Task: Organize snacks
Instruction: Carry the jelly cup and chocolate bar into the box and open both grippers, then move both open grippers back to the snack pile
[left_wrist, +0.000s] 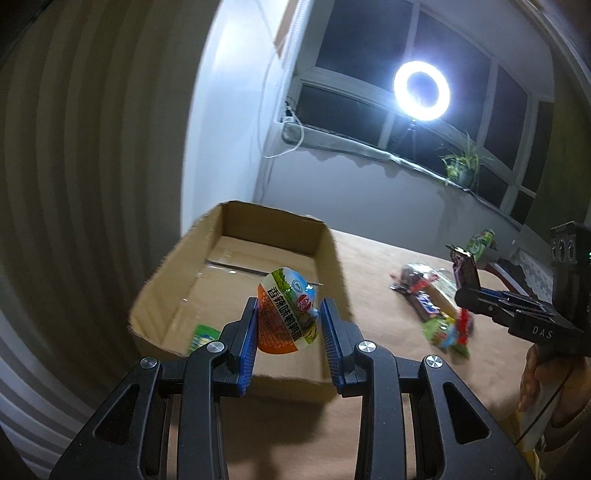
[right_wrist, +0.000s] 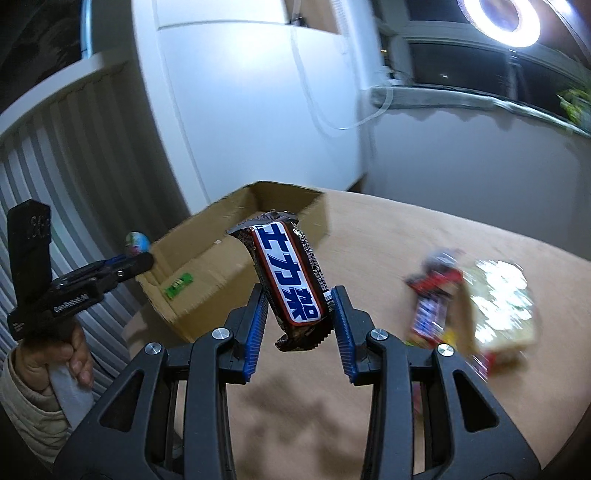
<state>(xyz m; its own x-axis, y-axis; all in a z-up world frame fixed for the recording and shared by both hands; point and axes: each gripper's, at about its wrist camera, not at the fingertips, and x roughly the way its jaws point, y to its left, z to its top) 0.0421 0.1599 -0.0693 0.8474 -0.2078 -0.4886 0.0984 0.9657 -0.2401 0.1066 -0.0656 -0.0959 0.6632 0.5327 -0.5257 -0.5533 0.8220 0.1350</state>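
My left gripper (left_wrist: 290, 302) is shut on a small snack cup (left_wrist: 286, 310) with an orange and green label, held just over the near edge of the open cardboard box (left_wrist: 269, 229). A green packet (left_wrist: 203, 338) lies inside the box. My right gripper (right_wrist: 299, 291) is shut on a brown chocolate bar (right_wrist: 291, 277) with blue lettering, lifted above the tan table (right_wrist: 369, 240) right of the box (right_wrist: 207, 291). The left wrist view shows the right gripper (left_wrist: 465, 291) and its bar (left_wrist: 467, 269) at the right. The right wrist view has the left gripper (right_wrist: 146, 258) and cup (right_wrist: 136, 243) at the left.
A pile of loose snack packets (left_wrist: 436, 306) (right_wrist: 480, 295) lies on the table to the right of the box. Behind are a ring light (left_wrist: 421, 90), a potted plant (left_wrist: 461, 166) on the windowsill and a ribbed curtain (left_wrist: 74, 184) at the left.
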